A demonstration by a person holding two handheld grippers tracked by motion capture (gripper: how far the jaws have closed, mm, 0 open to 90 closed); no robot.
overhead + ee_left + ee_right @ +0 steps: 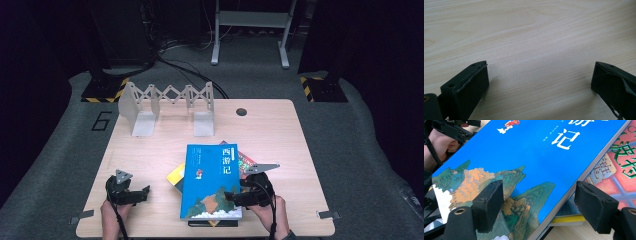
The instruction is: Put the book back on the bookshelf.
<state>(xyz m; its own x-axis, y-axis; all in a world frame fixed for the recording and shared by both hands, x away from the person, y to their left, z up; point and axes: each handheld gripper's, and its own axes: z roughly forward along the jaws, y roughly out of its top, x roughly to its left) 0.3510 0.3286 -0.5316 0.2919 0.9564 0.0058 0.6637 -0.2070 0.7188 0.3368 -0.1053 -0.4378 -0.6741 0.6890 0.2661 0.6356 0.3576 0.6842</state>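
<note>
A pale wooden counter point(280, 135) carries everything. At its far left stands a grey accordion-style book rack point(167, 107), upright and well apart from the books. Near the middle of the near edge lies a stack of books, the top one a blue book point(210, 182) with white Chinese characters and a painted mountain scene on its cover, lying flat and face up. Under it, a red book point(616, 167) sticks out on the right and a yellow book point(176, 177) on the left; a dark one shows at the near edge.

The right tongs point(239, 196) sit at the blue book's near right corner. In the right gripper view one pad hovers over the cover and the other stands off past the book's right edge, so the corner lies between them, not yet pinched.

The left tongs point(142, 192) rest near the counter's near left, spread wide over bare wood, just left of the stack.
</note>
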